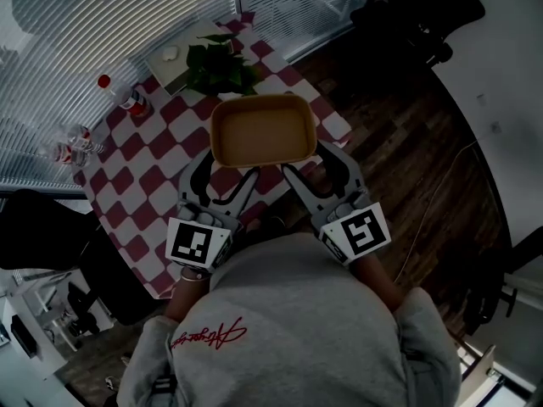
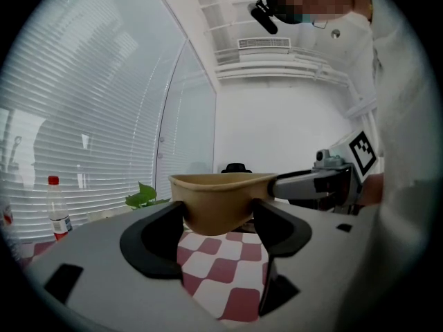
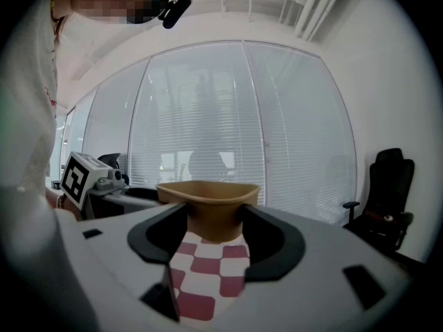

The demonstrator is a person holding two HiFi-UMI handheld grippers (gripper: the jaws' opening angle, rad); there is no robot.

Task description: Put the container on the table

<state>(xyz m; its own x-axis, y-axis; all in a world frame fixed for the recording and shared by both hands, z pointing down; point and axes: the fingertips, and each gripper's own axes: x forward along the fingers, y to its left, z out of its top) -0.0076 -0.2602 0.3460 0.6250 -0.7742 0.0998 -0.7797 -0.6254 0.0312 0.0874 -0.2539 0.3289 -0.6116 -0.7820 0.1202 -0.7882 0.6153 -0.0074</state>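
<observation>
Container (image 1: 263, 130) (image 2: 218, 203) (image 3: 208, 209), tan, empty and rectangular with rounded corners, is held level over the near part of the table (image 1: 127, 168), between the two grippers. The left gripper (image 1: 222, 176) (image 2: 218, 227) has its jaws spread wide and pressed on the tub's body just under the rim, at its near left end. The right gripper (image 1: 316, 170) (image 3: 211, 237) grips the near right end the same way, jaws wide and tight on the body. Both gripper views show red-and-white checked cloth under the tub's base; whether the base touches it cannot be told. Farther along the table stand a leafy plant (image 1: 219, 66) (image 2: 142, 196) and a red-capped bottle (image 1: 127, 98) (image 2: 57, 209), well apart from the tub. Window blinds (image 1: 76, 24) run past the table's far side, and dark wood floor (image 1: 407, 142) lies to its right.
</observation>
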